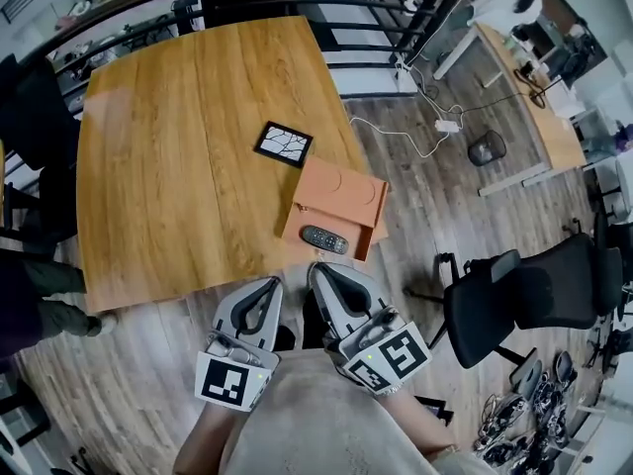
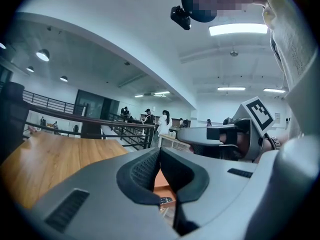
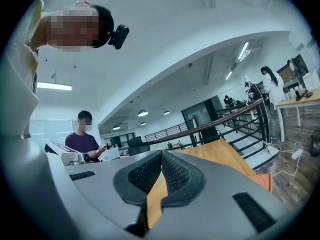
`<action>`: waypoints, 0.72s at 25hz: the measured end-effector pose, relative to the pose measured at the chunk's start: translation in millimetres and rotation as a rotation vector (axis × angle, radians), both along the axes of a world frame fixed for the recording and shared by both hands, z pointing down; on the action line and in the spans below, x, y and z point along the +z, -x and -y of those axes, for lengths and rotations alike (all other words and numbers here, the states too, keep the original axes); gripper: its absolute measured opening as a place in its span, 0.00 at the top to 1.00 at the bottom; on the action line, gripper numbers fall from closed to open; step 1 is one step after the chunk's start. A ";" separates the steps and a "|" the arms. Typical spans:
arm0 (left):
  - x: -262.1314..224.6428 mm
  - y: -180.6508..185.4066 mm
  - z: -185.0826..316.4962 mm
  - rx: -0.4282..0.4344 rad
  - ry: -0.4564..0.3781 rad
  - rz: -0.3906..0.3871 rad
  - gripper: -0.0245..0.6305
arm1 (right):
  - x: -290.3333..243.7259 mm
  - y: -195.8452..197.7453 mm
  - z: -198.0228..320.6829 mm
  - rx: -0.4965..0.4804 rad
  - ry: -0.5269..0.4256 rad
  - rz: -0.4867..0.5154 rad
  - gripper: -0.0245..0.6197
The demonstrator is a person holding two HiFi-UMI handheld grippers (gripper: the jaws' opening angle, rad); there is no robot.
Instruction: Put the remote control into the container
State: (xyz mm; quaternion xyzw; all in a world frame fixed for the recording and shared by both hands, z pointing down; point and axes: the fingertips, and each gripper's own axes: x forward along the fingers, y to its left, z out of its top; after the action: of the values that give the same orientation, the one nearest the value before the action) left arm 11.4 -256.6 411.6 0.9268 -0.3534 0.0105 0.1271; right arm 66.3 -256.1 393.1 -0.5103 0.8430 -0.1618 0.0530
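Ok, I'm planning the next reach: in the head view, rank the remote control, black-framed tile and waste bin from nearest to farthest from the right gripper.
1. Remote control: just ahead of the right gripper, in the orange container.
2. Black-framed tile: farther up the table, slightly left.
3. Waste bin: on the floor, far right.

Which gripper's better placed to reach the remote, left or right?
Right. The right gripper points almost straight at the remote, which lies at the near end of the container; the left gripper sits further off to the side. Both are shut and empty, so it likely must open first.
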 end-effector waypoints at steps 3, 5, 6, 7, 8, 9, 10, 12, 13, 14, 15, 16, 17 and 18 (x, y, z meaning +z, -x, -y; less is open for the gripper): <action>-2.8 8.5 -2.9 0.007 -0.011 -0.004 0.94 | -9.8 5.6 -5.9 0.040 -0.033 -0.057 0.93; -3.3 13.1 -5.5 0.017 -0.016 0.003 0.94 | -12.3 8.6 -12.6 0.049 -0.037 -0.088 0.93; -4.4 14.5 -6.9 0.020 -0.017 0.004 0.94 | -12.9 9.6 -16.0 0.050 -0.036 -0.098 0.93; -6.8 15.2 -7.8 0.018 -0.016 -0.006 0.94 | -12.9 10.2 -19.3 0.052 -0.034 -0.103 0.93; -9.0 15.4 -8.7 0.015 -0.015 -0.018 0.94 | -12.2 10.6 -22.2 0.053 -0.031 -0.105 0.93; -9.8 15.1 -10.0 0.017 -0.016 -0.024 0.94 | -11.2 10.7 -24.9 0.055 -0.029 -0.105 0.93; -8.6 14.3 -11.7 0.025 -0.018 -0.020 0.94 | -10.4 10.3 -27.1 0.057 -0.027 -0.106 0.93; -4.2 11.9 -14.7 0.043 -0.024 -0.001 0.94 | -9.5 8.2 -29.9 0.058 -0.028 -0.113 0.93; -4.0 10.9 -15.2 0.042 -0.023 -0.005 0.94 | -9.5 6.7 -30.8 0.059 -0.029 -0.114 0.93; -5.1 10.2 -15.8 0.036 -0.021 -0.015 0.94 | -9.7 5.1 -31.5 0.062 -0.030 -0.114 0.93; -6.3 9.9 -17.1 0.032 -0.019 -0.024 0.94 | -9.9 3.6 -32.4 0.064 -0.031 -0.113 0.93; -6.9 10.0 -19.1 0.030 -0.019 -0.028 0.94 | -9.9 2.5 -33.5 0.068 -0.031 -0.114 0.93; -7.0 10.5 -21.2 0.031 -0.019 -0.027 0.94 | -9.9 1.7 -34.4 0.071 -0.032 -0.115 0.93; -6.4 11.5 -23.0 0.033 -0.019 -0.021 0.94 | -10.1 1.3 -35.0 0.073 -0.032 -0.115 0.93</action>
State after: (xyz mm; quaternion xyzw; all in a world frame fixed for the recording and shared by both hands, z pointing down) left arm 0.0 -233.5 405.2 0.9336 -0.3370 -0.0004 0.1219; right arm 64.9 -221.1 383.1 -0.5481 0.8281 -0.1165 0.0184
